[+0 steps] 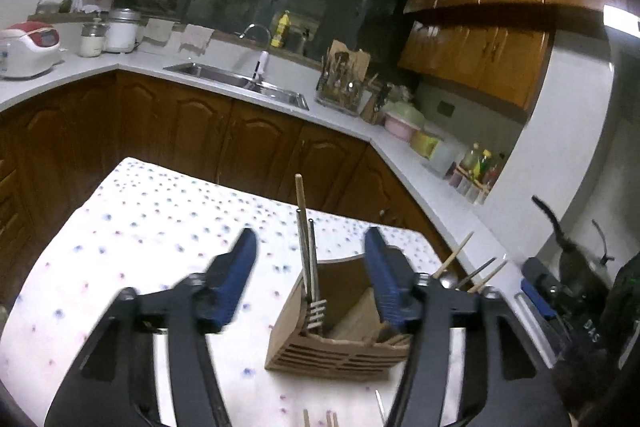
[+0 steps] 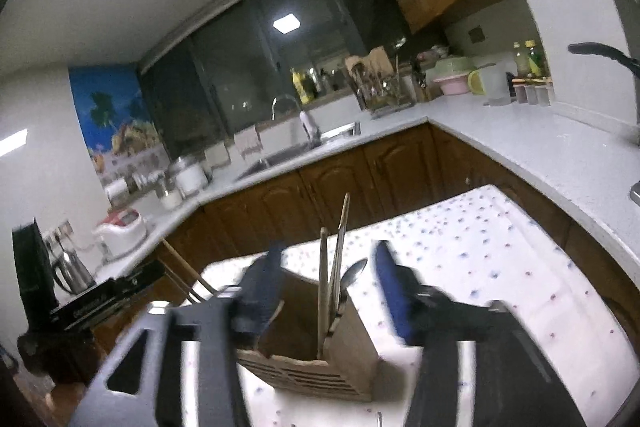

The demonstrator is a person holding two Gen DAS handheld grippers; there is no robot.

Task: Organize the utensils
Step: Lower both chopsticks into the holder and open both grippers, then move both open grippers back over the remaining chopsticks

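Now both grippers stand with jaws apart and nothing between the pads: the left gripper (image 1: 310, 267) and right gripper (image 2: 328, 279) flank the wooden holder (image 1: 340, 331) on the dotted bench (image 1: 160, 227). Chopsticks (image 1: 306, 247) already stand inside. More sticks (image 1: 320, 419) lie near; pinch one mid-shaft, lift it upright, then lower it straight into a compartment.

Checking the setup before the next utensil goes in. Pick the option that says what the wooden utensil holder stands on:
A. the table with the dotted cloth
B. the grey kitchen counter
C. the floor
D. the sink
A: the wooden utensil holder stands on the table with the dotted cloth, well in front of the kitchen counter and the sink.
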